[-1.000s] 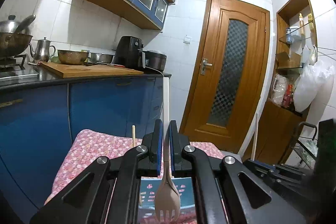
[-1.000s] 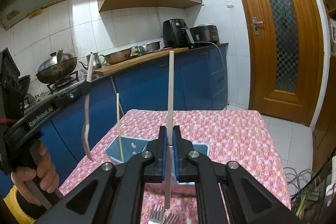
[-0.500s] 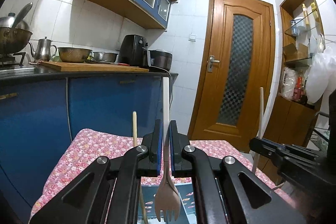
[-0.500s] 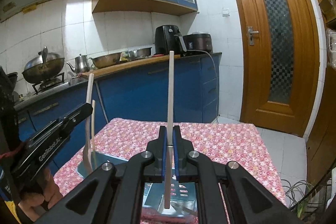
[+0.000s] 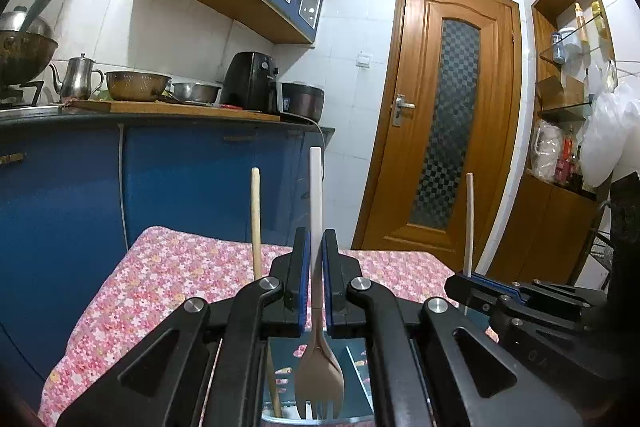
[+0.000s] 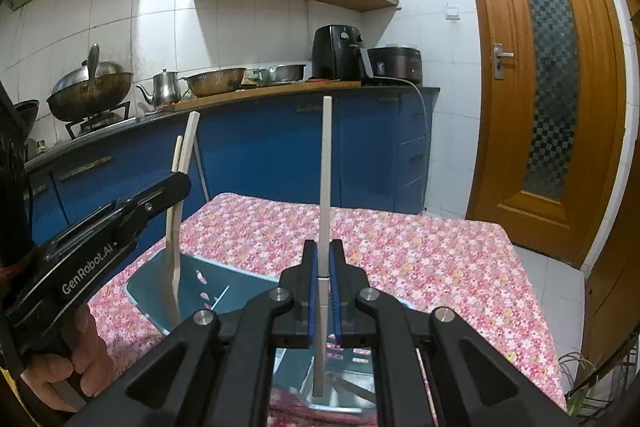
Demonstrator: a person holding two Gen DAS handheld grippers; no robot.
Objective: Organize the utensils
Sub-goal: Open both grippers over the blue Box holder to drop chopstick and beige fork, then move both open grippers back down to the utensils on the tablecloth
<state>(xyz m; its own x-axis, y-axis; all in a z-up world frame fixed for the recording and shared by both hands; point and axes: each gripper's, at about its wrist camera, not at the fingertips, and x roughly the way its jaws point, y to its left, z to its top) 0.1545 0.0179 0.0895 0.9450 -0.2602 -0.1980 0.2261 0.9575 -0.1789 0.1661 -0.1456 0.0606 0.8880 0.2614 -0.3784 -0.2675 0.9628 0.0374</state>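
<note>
Both hands have sunk toward the desk since a second ago, so the kitchen counter and door now sit higher in each view and the utensil tips reach into the holder below.

Left tongs (image 5: 315,291) are pressed together on the handle of a beige spork (image 5: 319,383), which hangs upright with its tines pointing down, just over the rim of a metal cup (image 5: 276,421) at the bottom edge of the left view. A wooden chopstick (image 5: 256,223) stands upright just left of the spork, its lower end going down into that cup.

Right tongs (image 6: 324,291) are pinched on a white chopstick (image 6: 325,187), held upright, with its lower end down inside the blue utensil holder (image 6: 152,291). From the right view the left tongs appear at the left edge, held by a hand (image 6: 76,363), with the spork handle and wooden chopstick rising over the holder's left wall.

Beneath it all lies the desk, covered by a pink floral cloth (image 6: 420,251). Blue cabinets (image 6: 260,155) stand beyond it, and a wooden door (image 6: 548,87) is on the right.
</note>
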